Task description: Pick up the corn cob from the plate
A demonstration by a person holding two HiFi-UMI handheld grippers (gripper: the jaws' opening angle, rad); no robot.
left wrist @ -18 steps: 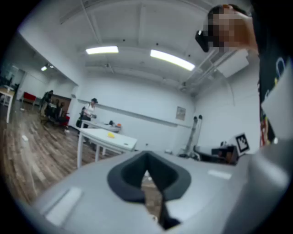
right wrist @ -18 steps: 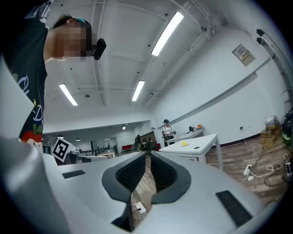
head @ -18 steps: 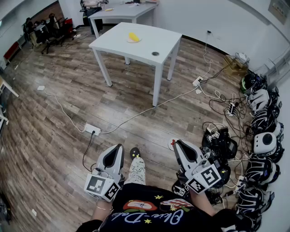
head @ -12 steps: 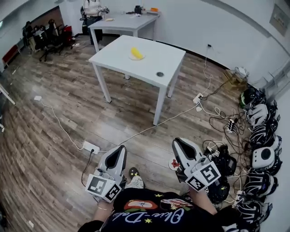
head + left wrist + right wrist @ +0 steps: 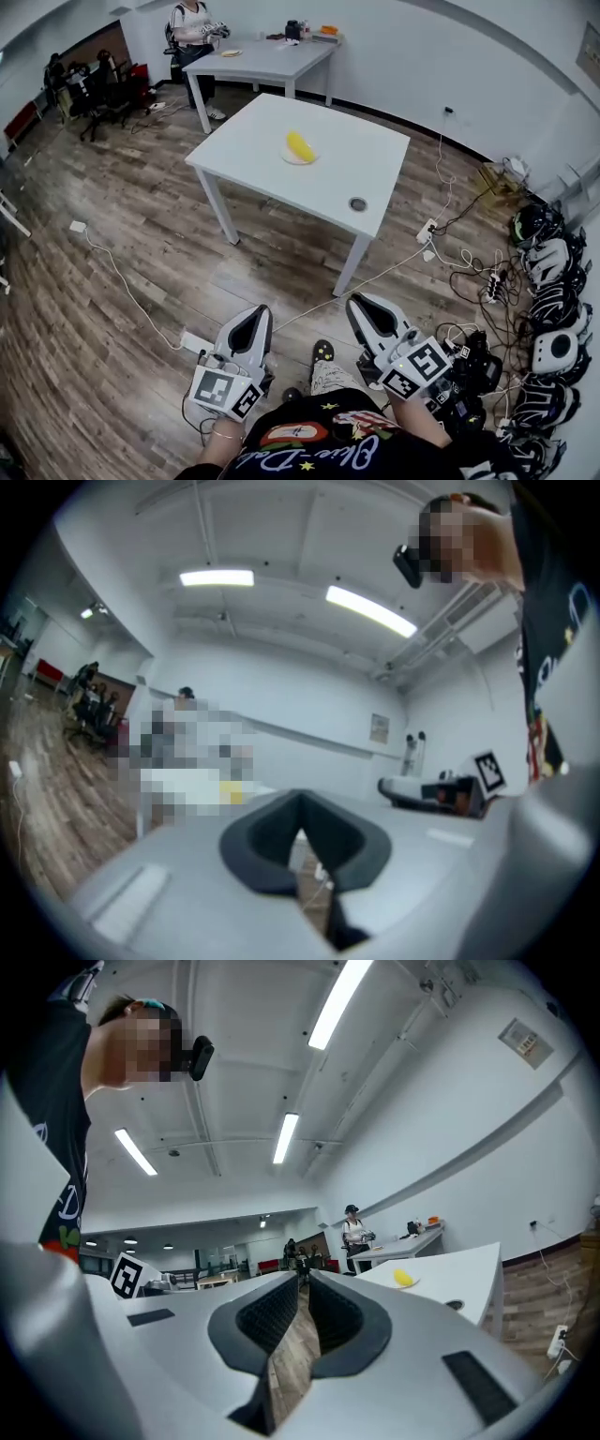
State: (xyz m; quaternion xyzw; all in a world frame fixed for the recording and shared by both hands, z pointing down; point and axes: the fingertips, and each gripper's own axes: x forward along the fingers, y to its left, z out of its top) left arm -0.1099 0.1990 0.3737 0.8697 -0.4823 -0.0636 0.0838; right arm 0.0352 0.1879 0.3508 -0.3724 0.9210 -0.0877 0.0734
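Wood floor (image 5: 141,216) up to the table (image 5: 375,169) is open, only a white cable (image 5: 375,278) across it. Table's bare round the plate (image 5: 291,158). Helmets (image 5: 553,300) + wires (image 5: 469,272) crowd the rt side.

Both level, jaws closed, empty: left tool (image 5: 255,319), right tool (image 5: 364,309).

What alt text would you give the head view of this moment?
A yellow corn cob lies on a small plate on a white table, across the wood floor from the person filming. Their left gripper and right gripper are held low in front, both shut and empty, far from the table.
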